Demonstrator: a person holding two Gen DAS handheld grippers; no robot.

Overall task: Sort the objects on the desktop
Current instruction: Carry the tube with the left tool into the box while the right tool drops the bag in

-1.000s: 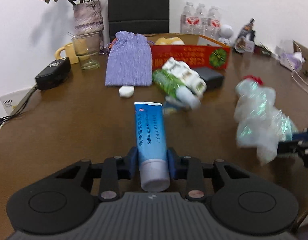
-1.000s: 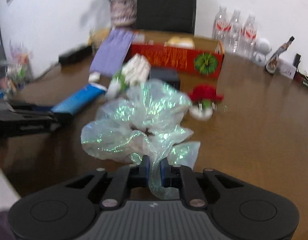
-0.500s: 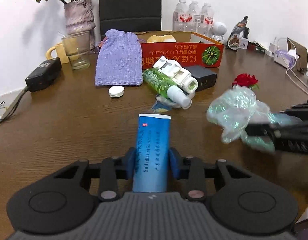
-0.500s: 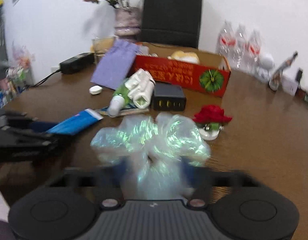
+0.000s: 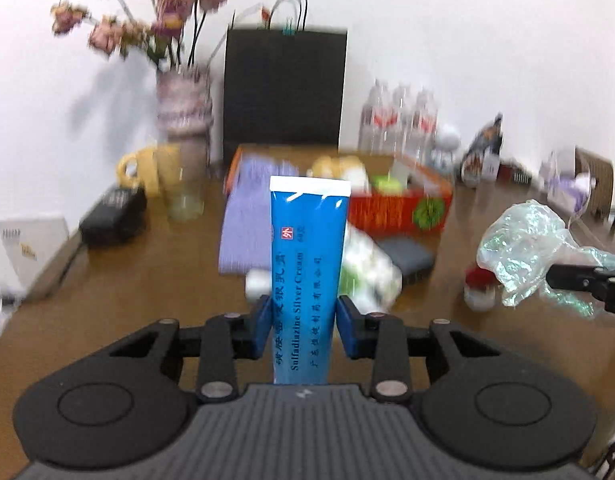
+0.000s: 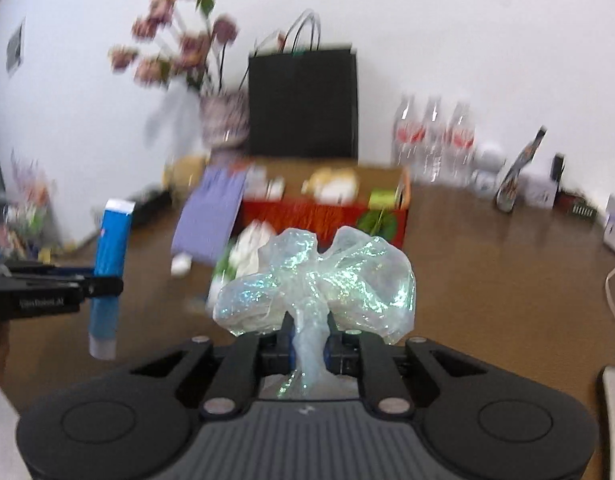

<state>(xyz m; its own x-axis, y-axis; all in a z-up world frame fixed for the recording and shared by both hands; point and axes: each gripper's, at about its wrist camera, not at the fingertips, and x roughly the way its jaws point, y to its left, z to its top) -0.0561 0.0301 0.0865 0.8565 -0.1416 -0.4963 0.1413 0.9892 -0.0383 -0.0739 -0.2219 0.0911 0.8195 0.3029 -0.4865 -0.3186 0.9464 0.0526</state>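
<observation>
My left gripper [image 5: 303,326] is shut on a blue cream tube [image 5: 307,264] and holds it upright above the wooden table [image 5: 147,280]. The tube also shows in the right wrist view [image 6: 109,264], at the left. My right gripper [image 6: 307,350] is shut on a crumpled iridescent plastic wrap [image 6: 319,280], held in the air. The wrap shows at the right of the left wrist view [image 5: 527,248]. Ahead of both stands a red open box [image 5: 399,208], also seen in the right wrist view [image 6: 327,212], with several items inside.
On the table lie a purple pouch [image 5: 247,224], a green-white packet [image 5: 367,268], a dark box [image 5: 407,256] and a red flower ornament [image 5: 479,284]. Behind stand a flower vase [image 5: 183,120], glass [image 5: 181,196], yellow mug [image 5: 147,168], black paper bag [image 5: 283,88] and water bottles [image 5: 399,120].
Both grippers have lifted off the table. The tube now stands up in the left jaws, and the wrap is raised higher in the right jaws. The views tilted up toward the box.
</observation>
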